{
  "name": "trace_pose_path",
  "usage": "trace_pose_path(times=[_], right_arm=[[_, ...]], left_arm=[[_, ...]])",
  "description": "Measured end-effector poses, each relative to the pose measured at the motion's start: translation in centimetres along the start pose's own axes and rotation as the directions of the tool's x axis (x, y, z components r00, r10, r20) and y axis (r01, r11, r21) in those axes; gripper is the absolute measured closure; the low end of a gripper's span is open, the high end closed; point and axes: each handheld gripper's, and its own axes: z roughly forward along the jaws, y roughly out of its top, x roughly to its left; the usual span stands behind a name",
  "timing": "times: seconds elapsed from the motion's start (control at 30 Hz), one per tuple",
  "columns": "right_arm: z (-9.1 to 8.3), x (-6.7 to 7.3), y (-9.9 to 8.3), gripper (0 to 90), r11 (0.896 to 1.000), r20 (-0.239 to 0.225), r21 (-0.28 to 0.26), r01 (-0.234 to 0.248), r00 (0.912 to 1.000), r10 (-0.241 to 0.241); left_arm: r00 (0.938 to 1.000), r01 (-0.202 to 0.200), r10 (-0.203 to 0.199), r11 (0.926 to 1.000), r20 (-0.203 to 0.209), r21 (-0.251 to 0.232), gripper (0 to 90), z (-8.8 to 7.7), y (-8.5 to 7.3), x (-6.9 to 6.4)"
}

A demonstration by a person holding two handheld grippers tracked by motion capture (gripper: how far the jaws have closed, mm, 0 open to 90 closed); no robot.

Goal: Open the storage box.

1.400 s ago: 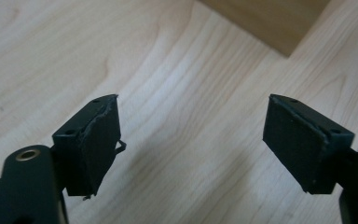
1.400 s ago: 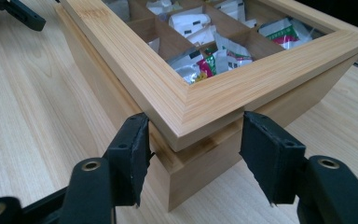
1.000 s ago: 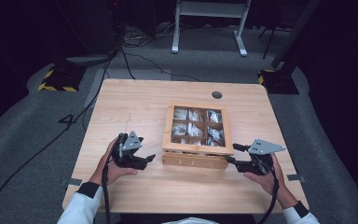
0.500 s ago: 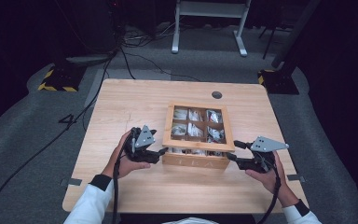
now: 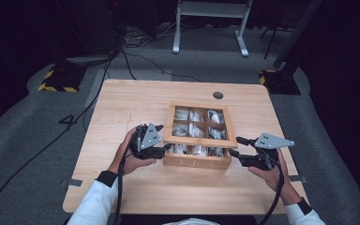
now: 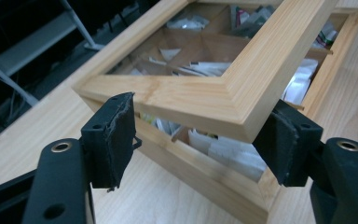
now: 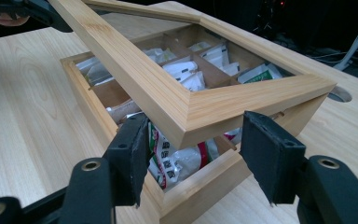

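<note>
A wooden tea box [image 5: 197, 162] stands mid-table, its compartments holding several tea bags [image 5: 194, 129]. Its framed window lid [image 5: 201, 140] is tilted up at the front, hinged along the far side. My left gripper [image 5: 168, 149] is at the lid's front left corner. In the left gripper view that corner [image 6: 200, 100] sits between the wide-spread pads [image 6: 109, 135]. My right gripper [image 5: 234, 151] is at the front right corner. The right gripper view shows the lid [image 7: 168, 93] between its open jaws, above tea bags [image 7: 177, 163]. I cannot tell whether the lid rests on the pads.
The light wooden table [image 5: 136, 108] has a round cable hole [image 5: 218, 95] behind the box. Beyond the far edge are a white stand [image 5: 176, 44], cables on the grey floor [image 5: 122, 65] and a yellow-black striped base [image 5: 56, 86]. Sleeved forearms come in from the bottom.
My left gripper has moved right to the box's front left corner. The lid's front edge now stands raised off the box. The right gripper has barely shifted.
</note>
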Motion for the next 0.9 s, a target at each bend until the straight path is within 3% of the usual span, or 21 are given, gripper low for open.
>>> trace_pose_path(times=[0.27,0.53,0.73,0.9], right_arm=[[-0.2,-0.4,0.8,42.5,1.000,-0.004,-0.015,-0.012,0.9999,0.012],[-0.4,-0.7,1.2,42.5,0.999,-0.002,-0.039,-0.023,0.9997,0.023],[-0.7,-1.1,1.2,41.5,0.998,0.012,-0.054,-0.042,0.9990,0.043],[-0.7,-1.2,0.8,39.9,0.999,0.016,-0.040,-0.031,0.9994,0.032]], left_arm=[[0.9999,-0.011,0.012,0.9997,0.005,-0.020,38.8,0.3,0.8,0.4],[0.9965,-0.078,0.077,0.9966,-0.032,-0.027,43.2,0.3,1.5,0.7],[0.9975,-0.061,0.058,0.9963,-0.041,-0.061,46.0,0.2,2.0,1.2],[0.9980,-0.050,0.047,0.9959,-0.042,-0.076,47.3,0.1,2.2,1.5]])
